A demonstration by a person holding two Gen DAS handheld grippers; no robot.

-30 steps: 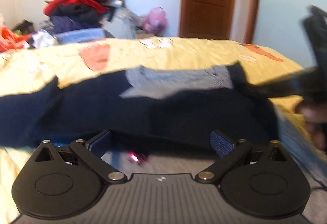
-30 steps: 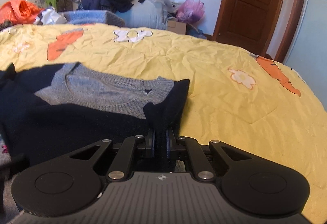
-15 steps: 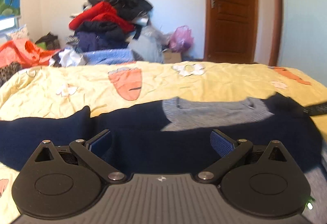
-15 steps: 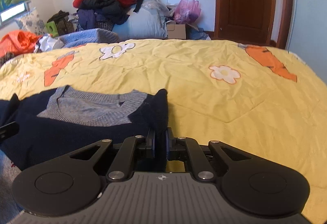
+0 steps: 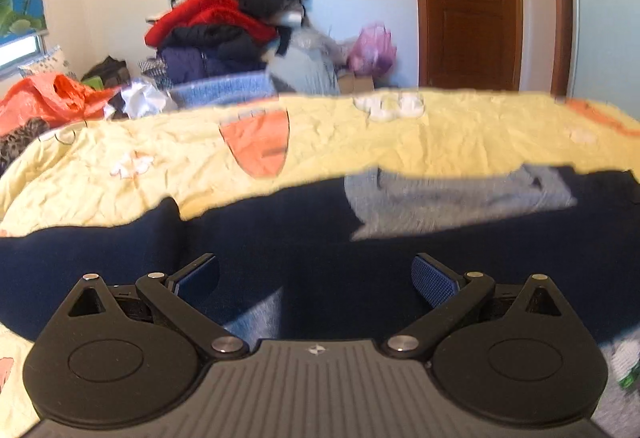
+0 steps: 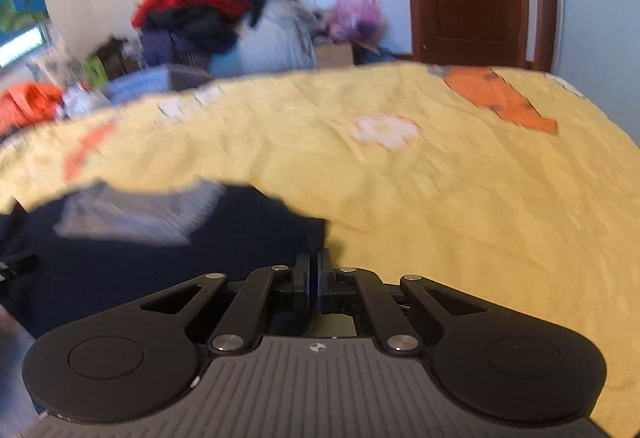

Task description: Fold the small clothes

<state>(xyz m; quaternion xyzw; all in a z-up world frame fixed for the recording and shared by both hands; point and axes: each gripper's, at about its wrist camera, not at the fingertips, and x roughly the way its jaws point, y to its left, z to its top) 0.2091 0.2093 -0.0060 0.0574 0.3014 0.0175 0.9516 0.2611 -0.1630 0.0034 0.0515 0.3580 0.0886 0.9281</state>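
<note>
A navy sweater point(image 5: 280, 238) with a grey knit collar point(image 5: 452, 198) lies spread across the near part of a yellow bedspread point(image 5: 360, 142). In the left wrist view my left gripper point(image 5: 316, 282) stands open just over the sweater's dark body, with nothing between its blue pads point(image 5: 434, 280). In the right wrist view the same sweater point(image 6: 160, 258) fills the lower left, and my right gripper point(image 6: 313, 278) is shut on its right edge. Both views are blurred.
Behind the bed stands a tall heap of clothes point(image 5: 228, 26) in red, black and blue. An orange bag point(image 5: 48, 102) lies at the far left and a pink bag point(image 5: 372, 46) sits beside a brown door point(image 5: 468, 2). The bedspread point(image 6: 460, 178) stretches bare to the right.
Both cameras have dropped lower and closer to the bed. The right gripper stays shut on the sweater's edge and the left stays open over the sweater's body.
</note>
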